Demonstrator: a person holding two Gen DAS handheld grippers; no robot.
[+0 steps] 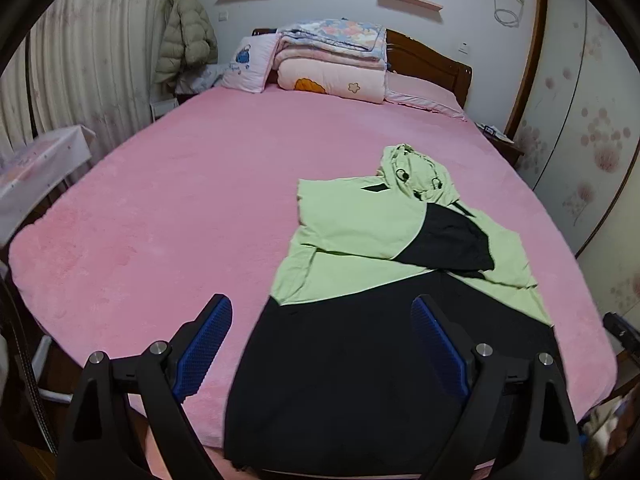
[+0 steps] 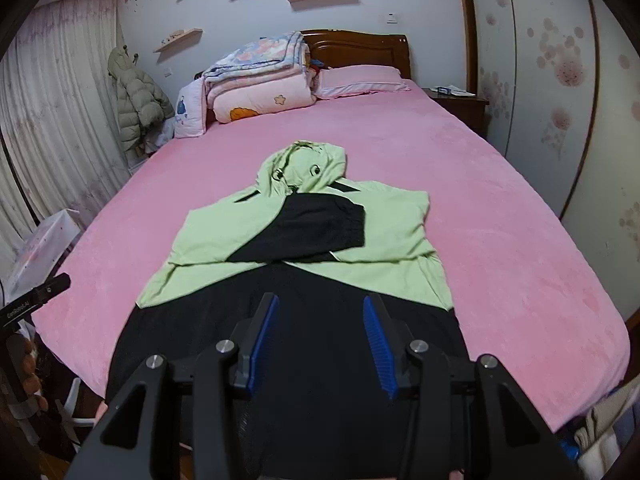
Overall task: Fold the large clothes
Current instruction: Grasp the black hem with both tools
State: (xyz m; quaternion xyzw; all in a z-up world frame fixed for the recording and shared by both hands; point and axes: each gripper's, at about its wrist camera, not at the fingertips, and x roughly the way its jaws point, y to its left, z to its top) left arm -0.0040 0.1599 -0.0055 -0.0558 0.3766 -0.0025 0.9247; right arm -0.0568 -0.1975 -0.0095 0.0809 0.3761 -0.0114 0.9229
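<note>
A green and black hooded top [image 1: 360,240] lies flat on the pink bed [image 1: 180,200], hood toward the headboard, both sleeves folded in across the chest, black hem hanging over the near edge. It also shows in the right wrist view [image 2: 304,232]. My left gripper [image 1: 322,312] is open and empty, above the hem's left side. My right gripper [image 2: 318,308] is open and empty, above the black lower part of the top. The other gripper's tip [image 2: 36,296] shows at the left edge of the right wrist view.
Folded quilts [image 1: 332,60] and pillows [image 2: 360,80] sit at the headboard. A puffy coat [image 1: 184,28] hangs by the curtain. A covered side table [image 1: 36,168] stands left of the bed, a nightstand [image 2: 456,100] on the right by the wardrobe [image 2: 560,80].
</note>
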